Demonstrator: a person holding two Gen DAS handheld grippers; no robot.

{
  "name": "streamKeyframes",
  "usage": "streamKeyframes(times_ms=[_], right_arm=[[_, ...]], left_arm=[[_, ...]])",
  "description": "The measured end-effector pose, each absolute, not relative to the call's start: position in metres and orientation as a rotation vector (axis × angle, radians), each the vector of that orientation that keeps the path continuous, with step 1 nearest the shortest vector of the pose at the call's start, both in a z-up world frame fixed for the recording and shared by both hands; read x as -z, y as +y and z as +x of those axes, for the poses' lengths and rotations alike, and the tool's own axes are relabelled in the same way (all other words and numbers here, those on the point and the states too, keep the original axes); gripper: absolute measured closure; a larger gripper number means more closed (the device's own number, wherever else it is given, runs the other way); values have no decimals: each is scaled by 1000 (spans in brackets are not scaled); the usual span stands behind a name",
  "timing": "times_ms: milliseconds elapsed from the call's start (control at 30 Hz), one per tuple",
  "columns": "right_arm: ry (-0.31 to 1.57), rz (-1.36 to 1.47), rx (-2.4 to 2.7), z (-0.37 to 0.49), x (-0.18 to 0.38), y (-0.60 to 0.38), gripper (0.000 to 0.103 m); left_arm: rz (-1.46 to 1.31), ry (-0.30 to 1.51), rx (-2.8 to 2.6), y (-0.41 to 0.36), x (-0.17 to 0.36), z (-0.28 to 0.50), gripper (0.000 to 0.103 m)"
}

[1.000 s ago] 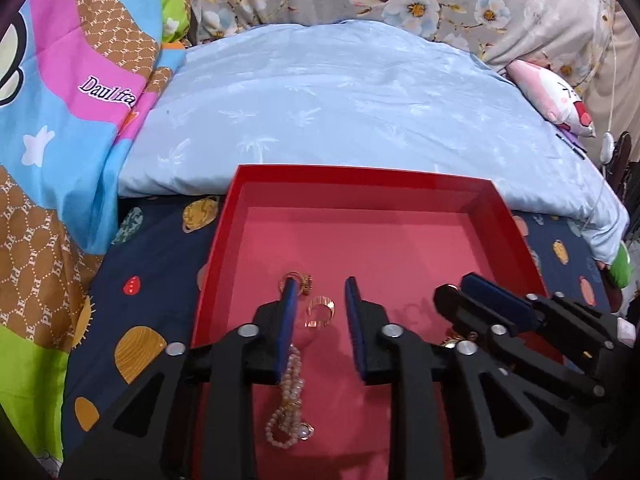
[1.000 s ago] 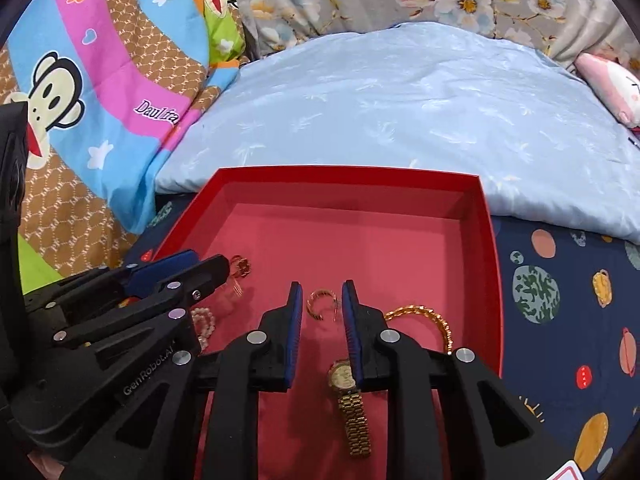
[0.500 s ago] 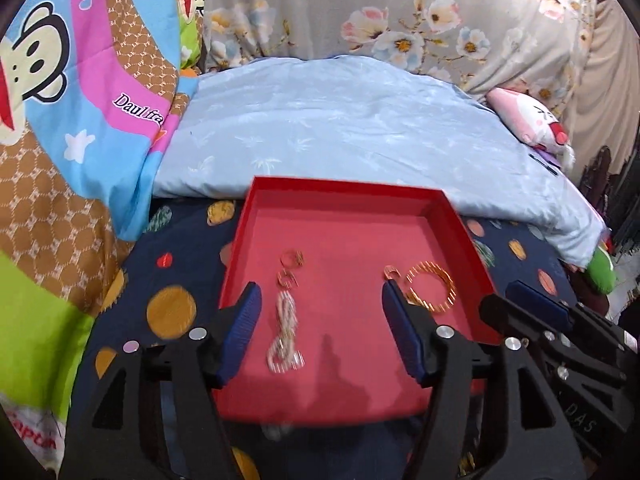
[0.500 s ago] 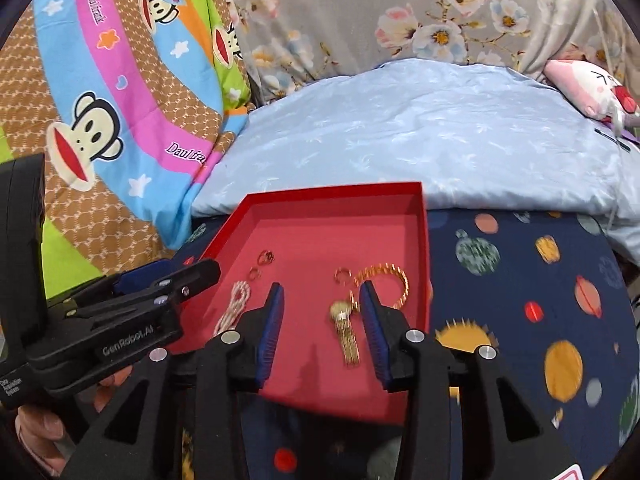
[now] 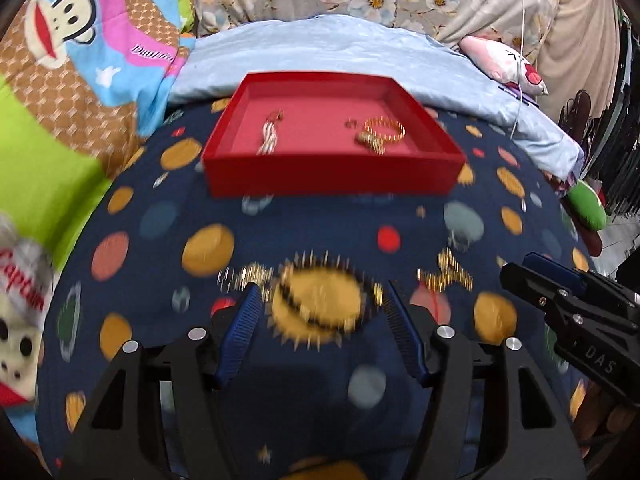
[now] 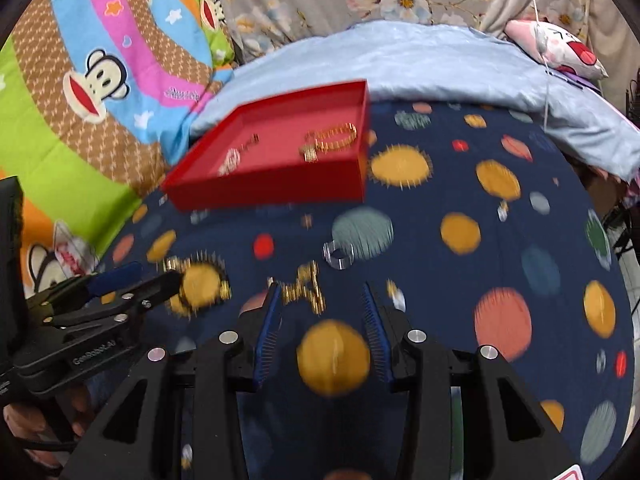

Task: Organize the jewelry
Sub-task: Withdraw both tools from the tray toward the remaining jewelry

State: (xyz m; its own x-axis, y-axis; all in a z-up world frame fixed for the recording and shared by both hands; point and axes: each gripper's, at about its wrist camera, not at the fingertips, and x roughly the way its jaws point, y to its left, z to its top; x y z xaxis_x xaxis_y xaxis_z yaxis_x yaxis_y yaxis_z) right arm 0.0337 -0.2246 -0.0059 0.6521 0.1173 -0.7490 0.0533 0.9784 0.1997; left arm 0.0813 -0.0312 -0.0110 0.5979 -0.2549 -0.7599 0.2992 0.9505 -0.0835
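Note:
A red tray (image 5: 332,178) (image 6: 272,190) sits on the dark planet-print bedspread. In it lie a pearl strand (image 5: 269,140), a gold bangle (image 5: 385,129) (image 6: 335,136) and a gold watch (image 5: 370,142). On the bedspread in front lie a blurred gold chain (image 5: 244,274) and a gold piece (image 5: 446,272) (image 6: 304,286), plus a clear ring (image 6: 339,255). My left gripper (image 5: 318,306) is open and empty, low over the bedspread near the chain. My right gripper (image 6: 320,300) is open and empty, just short of the gold piece.
A pale blue pillow (image 5: 332,52) lies behind the tray. A monkey-print blanket (image 5: 92,52) rises on the left. A pink plush (image 5: 504,62) and a green object (image 5: 586,210) lie at the right edge. A white cable (image 6: 540,36) hangs at right.
Both grippers have pulled back out of the tray toward me and dropped low over the bedspread. Both opened wider. The tray now lies well ahead, and loose gold pieces show near the fingers.

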Motion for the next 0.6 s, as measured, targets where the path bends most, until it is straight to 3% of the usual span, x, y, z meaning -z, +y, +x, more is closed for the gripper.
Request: streamKeyframes(times_ms=[600], right_arm=[[915,207,-48,6,24,-209,63]], left_arm=[[-69,920,201,32,31,62,42]])
